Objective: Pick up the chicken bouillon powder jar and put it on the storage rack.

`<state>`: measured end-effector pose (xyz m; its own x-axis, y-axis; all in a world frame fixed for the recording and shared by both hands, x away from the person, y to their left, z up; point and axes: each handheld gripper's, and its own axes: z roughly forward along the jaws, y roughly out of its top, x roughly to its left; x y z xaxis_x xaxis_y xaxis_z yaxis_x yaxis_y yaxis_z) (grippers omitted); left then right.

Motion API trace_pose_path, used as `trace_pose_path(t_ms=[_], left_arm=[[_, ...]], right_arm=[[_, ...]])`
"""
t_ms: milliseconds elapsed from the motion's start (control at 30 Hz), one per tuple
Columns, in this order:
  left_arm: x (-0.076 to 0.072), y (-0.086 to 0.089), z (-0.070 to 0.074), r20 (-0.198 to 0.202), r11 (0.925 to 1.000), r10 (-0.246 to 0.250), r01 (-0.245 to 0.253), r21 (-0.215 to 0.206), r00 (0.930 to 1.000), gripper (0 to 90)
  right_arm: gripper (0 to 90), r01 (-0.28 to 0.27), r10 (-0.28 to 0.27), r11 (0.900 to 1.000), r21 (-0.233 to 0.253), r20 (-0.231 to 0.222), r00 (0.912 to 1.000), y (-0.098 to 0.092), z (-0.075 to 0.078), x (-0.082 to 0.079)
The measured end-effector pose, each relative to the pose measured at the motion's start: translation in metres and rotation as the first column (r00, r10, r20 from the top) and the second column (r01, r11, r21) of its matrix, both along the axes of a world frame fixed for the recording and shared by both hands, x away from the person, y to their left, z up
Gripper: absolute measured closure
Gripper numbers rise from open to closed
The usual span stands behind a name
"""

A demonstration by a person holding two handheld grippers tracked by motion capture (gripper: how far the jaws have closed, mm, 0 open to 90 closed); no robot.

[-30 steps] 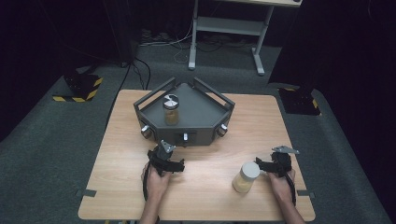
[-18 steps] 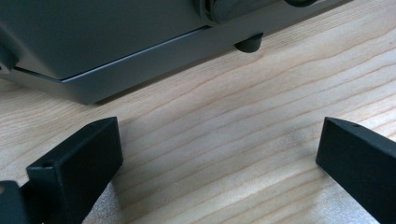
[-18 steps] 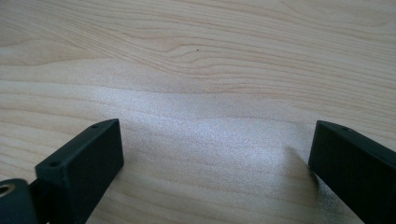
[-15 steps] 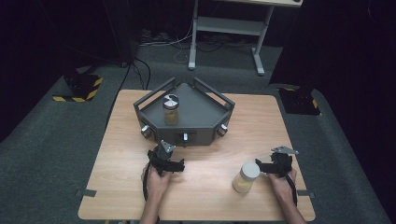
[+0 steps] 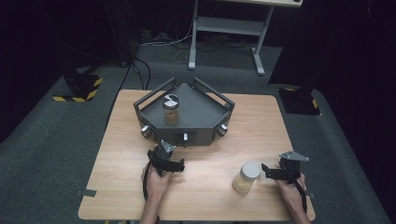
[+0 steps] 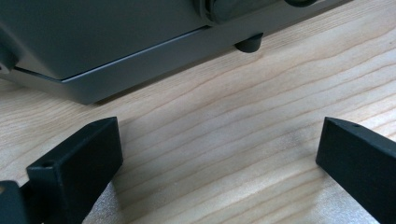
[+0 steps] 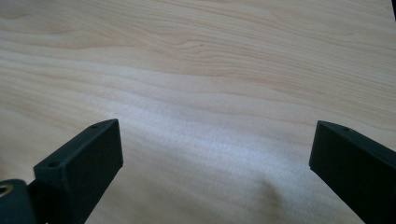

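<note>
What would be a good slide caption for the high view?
Two hand-held tongs, left and right, rest open on a wooden table, one jar beside the right, another jar on a grey tray.

The high view looks down on the whole table [image 5: 205, 140]; both gripper views skim that tabletop closely between their jaws.

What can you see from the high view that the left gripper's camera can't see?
High view alone: two jars, one standing in the grey tray, one on the table beside the right gripper; both hands; the floor around. Left gripper view alone: a close look at the tray's underside and its small black foot, and the left gripper's jaws spread wide apart. Both: the wooden table and the tray's front wall.
</note>
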<state>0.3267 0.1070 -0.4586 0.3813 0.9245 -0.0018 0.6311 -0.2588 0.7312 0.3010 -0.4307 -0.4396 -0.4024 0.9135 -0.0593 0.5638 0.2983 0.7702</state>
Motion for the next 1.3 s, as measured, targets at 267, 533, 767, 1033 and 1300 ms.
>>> trace_pose_path(t_ms=[267,533,767,1033,1300], left_arm=[[0.0,0.0,0.0,0.0,1.0,0.0,0.0,-0.001,1.0,0.4],[0.0,0.0,0.0,0.0,1.0,0.001,-0.001,-0.001,1.0,0.4],[0.0,0.0,0.0,0.0,1.0,0.001,-0.001,-0.001,1.0,0.4],[0.0,0.0,0.0,0.0,1.0,0.001,-0.001,0.0,1.0,0.4],[0.0,0.0,0.0,0.0,1.0,0.001,-0.001,0.0,1.0,0.4]], right_arm=[[2.2,-0.059,0.059,0.998,0.018,0.009,0.9982,-0.011,-0.002,-0.022],[2.7,-0.144,0.144,0.989,0.031,0.002,0.9896,-0.021,-0.002,-0.047],[2.7,-0.238,0.238,0.971,0.034,0.005,0.9713,-0.023,0.0,-0.058],[2.8,-0.35,0.349,0.934,0.064,0.023,0.9367,-0.018,0.002,-0.063],[2.8,-0.399,0.395,0.913,0.079,0.061,0.9165,-0.006,0.006,-0.062]])
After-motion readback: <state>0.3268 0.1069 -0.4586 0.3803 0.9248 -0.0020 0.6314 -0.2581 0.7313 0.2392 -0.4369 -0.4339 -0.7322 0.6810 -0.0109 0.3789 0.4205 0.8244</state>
